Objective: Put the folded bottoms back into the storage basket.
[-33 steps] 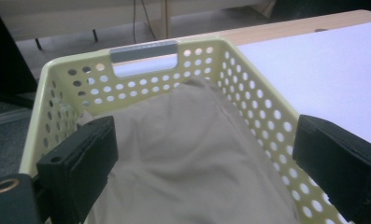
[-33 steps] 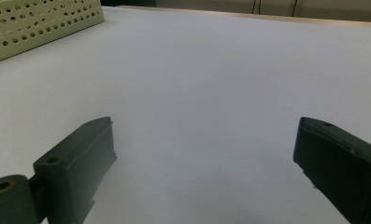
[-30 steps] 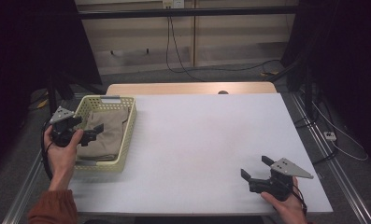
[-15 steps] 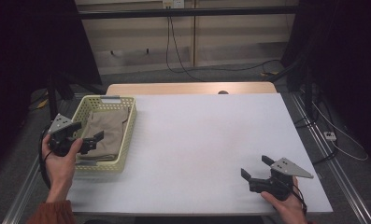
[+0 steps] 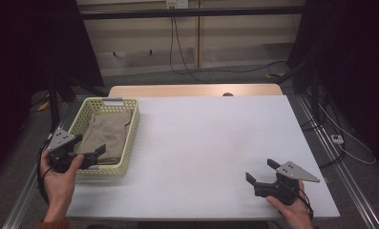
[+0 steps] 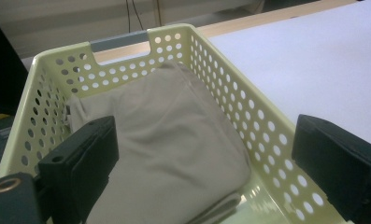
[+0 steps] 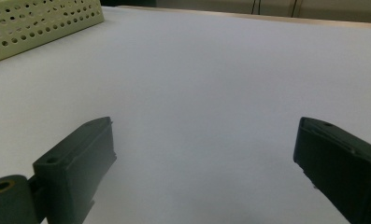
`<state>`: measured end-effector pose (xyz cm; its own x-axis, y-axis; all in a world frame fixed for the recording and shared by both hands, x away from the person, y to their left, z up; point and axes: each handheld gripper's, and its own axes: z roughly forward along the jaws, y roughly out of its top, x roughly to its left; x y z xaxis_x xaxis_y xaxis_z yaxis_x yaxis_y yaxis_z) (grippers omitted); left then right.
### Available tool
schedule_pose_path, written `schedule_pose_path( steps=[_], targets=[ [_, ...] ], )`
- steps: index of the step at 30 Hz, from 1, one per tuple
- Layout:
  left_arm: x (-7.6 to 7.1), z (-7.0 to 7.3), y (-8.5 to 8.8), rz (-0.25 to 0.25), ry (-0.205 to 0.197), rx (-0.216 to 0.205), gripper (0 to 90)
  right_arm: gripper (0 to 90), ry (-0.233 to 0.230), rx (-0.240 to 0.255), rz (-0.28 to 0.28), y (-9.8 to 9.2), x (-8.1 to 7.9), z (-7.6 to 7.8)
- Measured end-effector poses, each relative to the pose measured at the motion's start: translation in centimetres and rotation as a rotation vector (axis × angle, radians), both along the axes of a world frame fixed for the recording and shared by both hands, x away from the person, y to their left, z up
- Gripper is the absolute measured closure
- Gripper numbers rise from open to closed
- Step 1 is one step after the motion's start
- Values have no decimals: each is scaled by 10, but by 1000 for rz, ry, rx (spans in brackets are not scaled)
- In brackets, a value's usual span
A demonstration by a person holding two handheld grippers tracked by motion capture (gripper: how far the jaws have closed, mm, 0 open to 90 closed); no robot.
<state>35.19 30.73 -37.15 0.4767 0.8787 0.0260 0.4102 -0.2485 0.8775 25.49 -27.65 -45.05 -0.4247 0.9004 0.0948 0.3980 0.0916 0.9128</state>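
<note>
One folded cloth [image 6: 164,144] in basket [image 6: 262,126], below wide-jawed left hand-held gripper [image 6: 206,172].

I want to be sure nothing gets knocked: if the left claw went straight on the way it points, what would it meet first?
Most likely the folded beige cloth in the yellow basket; the left claw stands open just above it, though depth is hard to judge.

White table [image 5: 201,143], grey floor [image 5: 215,76], dark surroundings.

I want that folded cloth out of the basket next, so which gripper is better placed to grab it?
Left. The left gripper is open at the basket near end, facing the beige cloth. The right gripper rests open at the table's far corner.
</note>
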Motion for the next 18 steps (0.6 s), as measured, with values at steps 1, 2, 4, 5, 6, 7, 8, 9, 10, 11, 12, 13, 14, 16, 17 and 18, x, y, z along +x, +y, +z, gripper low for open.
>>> schedule_pose_path(
  steps=[1,2,4,5,6,7,8,9,10,11,12,13,14,16,17,18],
  targets=[
    [-2,-1,1,2,1,-1,74,48,-2,-1,0,0,0,0],
    [-4,-2,0,12,3,0,74,48,-1,-1,1,0,0,0],
    [-6,-5,-1,9,9,-15,74,48,-2,-4,1,0,0,0],
    [-8,-6,-2,8,9,-11,74,48,-2,-4,2,0,0,0],
    [-9,-7,-4,13,5,-8,74,48,-1,-4,2,0,0,0],
    [-10,-7,-6,12,6,-18,74,48,1,-3,1,0,0,0],
    [-11,-7,-8,4,11,-32,73,48,1,-6,3,0,0,0],
    [-12,-6,-10,-5,6,-31,72,48,1,-6,3,0,0,0],
    [-13,-5,-13,-12,3,-23,72,48,2,-7,3,0,0,0],
    [-14,-4,-16,-23,-1,-13,72,48,1,-6,3,1,0,0],
    [-15,-3,-19,-36,-2,-22,72,48,1,-7,3,1,0,0],
    [-16,-2,-21,-52,-5,-23,72,48,1,-6,3,0,0,0],
    [-17,-2,-25,-67,-9,-25,77,48,1,-7,4,0,0,0],
    [-18,-2,-32,-87,-13,-25,87,49,2,-5,2,0,0,0],
    [-19,-3,-36,-92,-10,-19,87,49,1,-5,2,0,-1,0],
    [-20,-4,-40,-98,-7,-19,86,49,-3,-5,2,0,-1,0]
  ],
)
